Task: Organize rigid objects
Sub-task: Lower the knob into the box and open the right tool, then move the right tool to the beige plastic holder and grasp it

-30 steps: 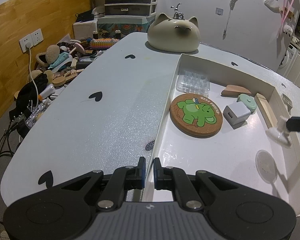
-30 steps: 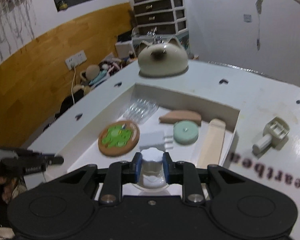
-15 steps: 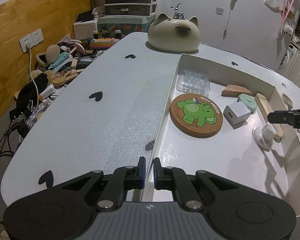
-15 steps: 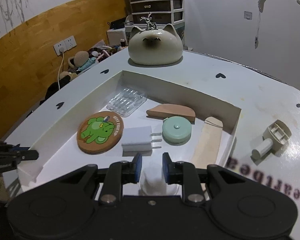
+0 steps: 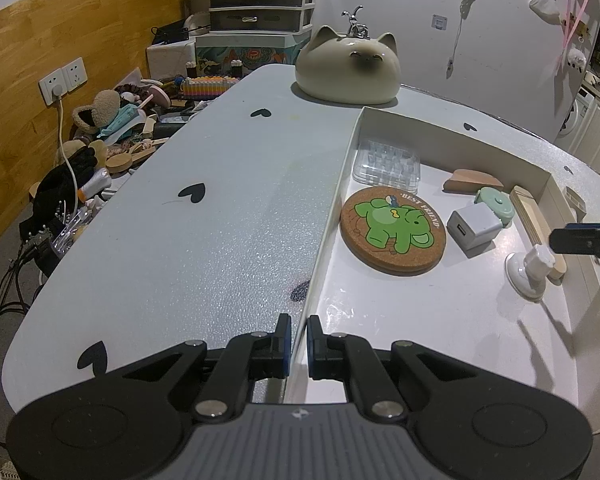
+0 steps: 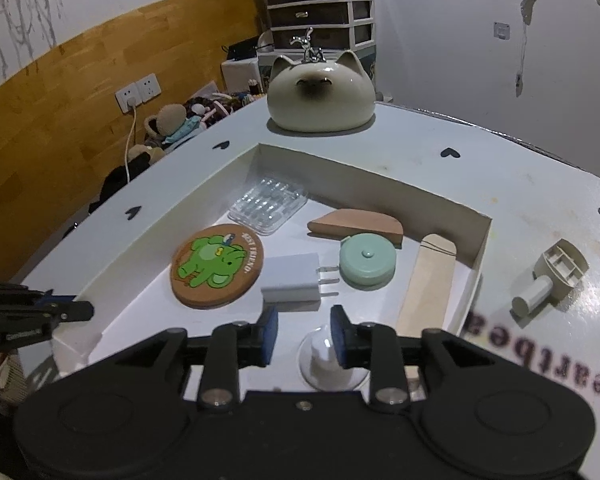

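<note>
Right wrist view: the black gripper body is hiding the near edge of the suction cup (image 6: 327, 364), and its clear base is hard to separate from the white floor of the tray (image 6: 372, 178). In the left wrist view only the dark tip of the right gripper (image 5: 584, 238) is showing at the frame edge; the rest is cut off.

The right gripper (image 6: 304, 334) is standing partly open, jaws having just been opening. The suction cup is sitting upright on the tray floor between the fingers, its white stem lying close against the right-hand pad (image 6: 337, 334); whether they are touching I cannot tell. The other pad is standing clear of it.

The cup is sitting near the tray's near corner, just beside the wooden stick (image 6: 430, 284), with the white charger (image 6: 294, 284) beyond it.

The left gripper (image 5: 296, 346) is closed down to a narrow slit around the tray's wall; whether it is pinching it is unclear.

A beige plastic part (image 6: 552, 278) is lying outside the tray on the table (image 5: 204, 240).
</note>
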Action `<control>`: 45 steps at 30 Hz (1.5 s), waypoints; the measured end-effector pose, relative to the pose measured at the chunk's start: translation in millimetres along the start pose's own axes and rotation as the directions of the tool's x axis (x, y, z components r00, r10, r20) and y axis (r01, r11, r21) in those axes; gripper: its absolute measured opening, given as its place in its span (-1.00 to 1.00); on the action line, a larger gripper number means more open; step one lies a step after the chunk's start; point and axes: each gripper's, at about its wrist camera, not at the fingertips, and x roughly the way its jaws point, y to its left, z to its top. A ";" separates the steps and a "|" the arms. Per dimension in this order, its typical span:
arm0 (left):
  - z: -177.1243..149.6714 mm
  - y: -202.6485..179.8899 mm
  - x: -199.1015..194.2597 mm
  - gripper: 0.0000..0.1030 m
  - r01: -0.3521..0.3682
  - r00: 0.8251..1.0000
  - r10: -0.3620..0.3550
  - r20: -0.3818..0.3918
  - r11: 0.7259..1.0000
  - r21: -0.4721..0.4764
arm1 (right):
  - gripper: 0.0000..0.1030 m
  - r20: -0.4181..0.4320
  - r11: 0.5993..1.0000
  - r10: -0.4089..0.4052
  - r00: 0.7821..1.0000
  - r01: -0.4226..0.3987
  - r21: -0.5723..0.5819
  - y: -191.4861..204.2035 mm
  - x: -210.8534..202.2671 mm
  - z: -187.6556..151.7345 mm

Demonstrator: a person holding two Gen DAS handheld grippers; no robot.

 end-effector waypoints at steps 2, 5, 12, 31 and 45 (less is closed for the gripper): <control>0.0 0.0 0.0 -0.84 0.000 1.000 0.000 0.000 1.000 0.000 | -0.08 0.011 1.000 -0.003 1.000 0.003 0.003 0.7 -6.9 -0.3; -0.1 0.2 0.0 -0.84 0.000 1.000 0.000 0.000 1.000 -0.001 | 0.16 0.025 1.000 -0.012 1.000 0.012 0.005 1.7 -17.7 -0.1; -0.1 0.0 -0.1 -0.85 0.002 1.000 -0.002 0.001 1.000 0.000 | 0.50 0.040 0.996 -0.088 0.995 0.088 0.005 3.8 -36.5 -1.8; 0.0 1.3 0.1 -0.85 0.014 1.000 -0.014 0.005 1.000 0.011 | 1.00 0.040 0.961 -0.263 0.964 0.258 0.097 -33.8 -56.7 -17.7; 0.2 1.3 0.1 -0.86 0.014 1.000 -0.014 0.001 1.000 0.014 | 1.00 0.125 0.852 -0.486 0.865 0.501 -0.151 -129.2 -39.1 -13.4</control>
